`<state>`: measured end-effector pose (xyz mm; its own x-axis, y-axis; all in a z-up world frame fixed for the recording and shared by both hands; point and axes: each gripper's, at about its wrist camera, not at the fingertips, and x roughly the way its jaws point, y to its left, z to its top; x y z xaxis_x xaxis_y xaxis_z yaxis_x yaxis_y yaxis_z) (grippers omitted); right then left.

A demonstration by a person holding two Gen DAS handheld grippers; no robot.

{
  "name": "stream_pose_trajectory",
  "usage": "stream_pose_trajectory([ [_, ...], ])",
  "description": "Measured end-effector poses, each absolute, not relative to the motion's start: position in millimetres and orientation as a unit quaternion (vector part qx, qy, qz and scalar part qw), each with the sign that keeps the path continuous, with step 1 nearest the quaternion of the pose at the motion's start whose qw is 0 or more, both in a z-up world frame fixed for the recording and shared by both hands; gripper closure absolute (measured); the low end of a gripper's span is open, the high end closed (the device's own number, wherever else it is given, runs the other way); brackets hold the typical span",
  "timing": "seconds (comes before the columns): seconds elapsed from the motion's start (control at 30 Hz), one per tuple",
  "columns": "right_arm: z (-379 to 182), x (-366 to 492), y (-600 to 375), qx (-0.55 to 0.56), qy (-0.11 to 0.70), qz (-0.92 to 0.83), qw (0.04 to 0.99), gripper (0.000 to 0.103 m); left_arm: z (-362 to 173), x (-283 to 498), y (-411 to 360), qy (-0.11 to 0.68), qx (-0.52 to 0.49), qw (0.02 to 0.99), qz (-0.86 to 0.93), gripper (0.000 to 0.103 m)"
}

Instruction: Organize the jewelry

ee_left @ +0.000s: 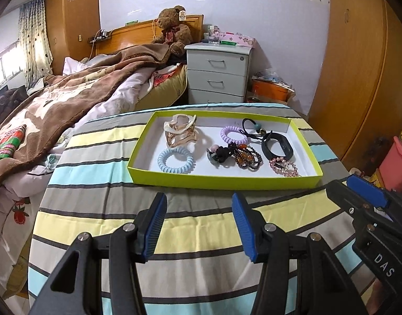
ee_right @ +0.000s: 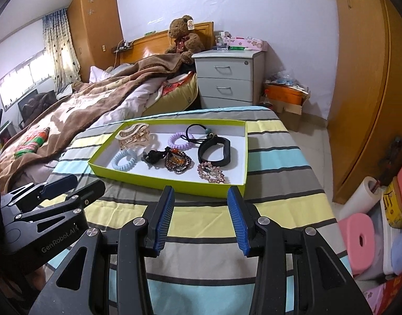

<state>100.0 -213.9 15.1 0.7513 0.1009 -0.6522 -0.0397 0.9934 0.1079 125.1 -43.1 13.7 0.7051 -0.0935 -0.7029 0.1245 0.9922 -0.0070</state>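
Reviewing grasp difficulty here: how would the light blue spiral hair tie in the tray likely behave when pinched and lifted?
The light blue spiral hair tie looks like springy coiled plastic, so it would probably squash between pads. It seems light, lying flat and apart from the beaded pile, so it should lift cleanly, though its smooth coils may slip.

Home bedroom; unmade bed (ee_left: pixel 69 97); teddy bear (ee_left: pixel 173 27); nightstand (ee_left: pixel 218 71); wardrobe (ee_left: pixel 358 78)

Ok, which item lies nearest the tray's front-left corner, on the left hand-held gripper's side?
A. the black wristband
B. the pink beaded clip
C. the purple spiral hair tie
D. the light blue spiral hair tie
D: the light blue spiral hair tie lies in the front-left part of the green tray; the other three lie to its right or farther back.
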Motion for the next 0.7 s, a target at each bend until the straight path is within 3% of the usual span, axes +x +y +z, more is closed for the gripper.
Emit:
stream_pose_trajectory([
  [0.7,17.0,95.6,-210.9,0.043,0.351,0.044,0.934,0.060,16.7,120.2,-38.2,0.381,0.012,0.923,-0.052,0.049],
])
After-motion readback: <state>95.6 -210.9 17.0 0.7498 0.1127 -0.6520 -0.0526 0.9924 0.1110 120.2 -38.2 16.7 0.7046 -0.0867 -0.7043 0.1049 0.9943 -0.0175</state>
